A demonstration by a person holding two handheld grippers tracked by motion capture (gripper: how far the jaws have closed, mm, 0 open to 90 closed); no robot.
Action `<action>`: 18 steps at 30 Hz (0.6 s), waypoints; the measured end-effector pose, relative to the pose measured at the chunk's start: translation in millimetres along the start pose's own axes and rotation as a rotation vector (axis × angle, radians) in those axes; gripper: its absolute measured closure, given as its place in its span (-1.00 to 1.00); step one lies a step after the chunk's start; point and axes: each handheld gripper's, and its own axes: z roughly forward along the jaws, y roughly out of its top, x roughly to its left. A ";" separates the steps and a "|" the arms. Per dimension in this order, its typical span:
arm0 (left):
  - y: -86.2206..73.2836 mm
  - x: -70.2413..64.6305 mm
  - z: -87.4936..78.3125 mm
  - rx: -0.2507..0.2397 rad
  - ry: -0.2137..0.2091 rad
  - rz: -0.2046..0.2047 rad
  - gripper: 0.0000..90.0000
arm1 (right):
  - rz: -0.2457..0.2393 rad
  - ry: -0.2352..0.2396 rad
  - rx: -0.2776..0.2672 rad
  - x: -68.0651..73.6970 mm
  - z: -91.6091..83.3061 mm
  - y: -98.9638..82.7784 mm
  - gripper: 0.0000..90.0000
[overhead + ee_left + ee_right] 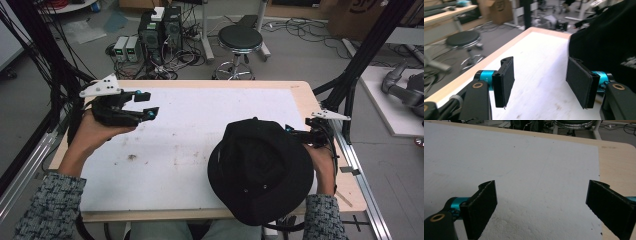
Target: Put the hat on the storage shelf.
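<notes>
My left gripper [148, 104] is held in a hand above the left part of the white foam sheet [200, 120], pointing right. Its pads [505, 80] stand wide apart with nothing between them, and the sheet [541, 50] shows through the gap. My right gripper [295, 132] is at the table's right side, partly hidden behind the person's black brimmed hat [260, 167]. In the right gripper view its jaws are open [544, 205] over the bare sheet [524, 157], holding nothing. The hat [606, 37] also looms at the right of the left gripper view.
The foam sheet lies on a wooden table [305, 97] with a bare wood strip along the right side. Beyond the far edge stand a black stool [240, 40] and computer boxes [160, 30] amid cables. Black frame posts [367, 50] flank the table.
</notes>
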 end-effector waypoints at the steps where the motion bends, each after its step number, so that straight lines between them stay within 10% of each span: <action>1: -4.7 1.9 -2.7 0.005 0.020 -0.005 -0.12 | 0.000 0.000 0.000 0.0 0.0 0.0 -0.78; 18: -68.4 30.1 -40.1 0.025 0.277 -0.088 -0.14 | -0.010 0.019 0.001 4.7 5.9 1.8 -0.78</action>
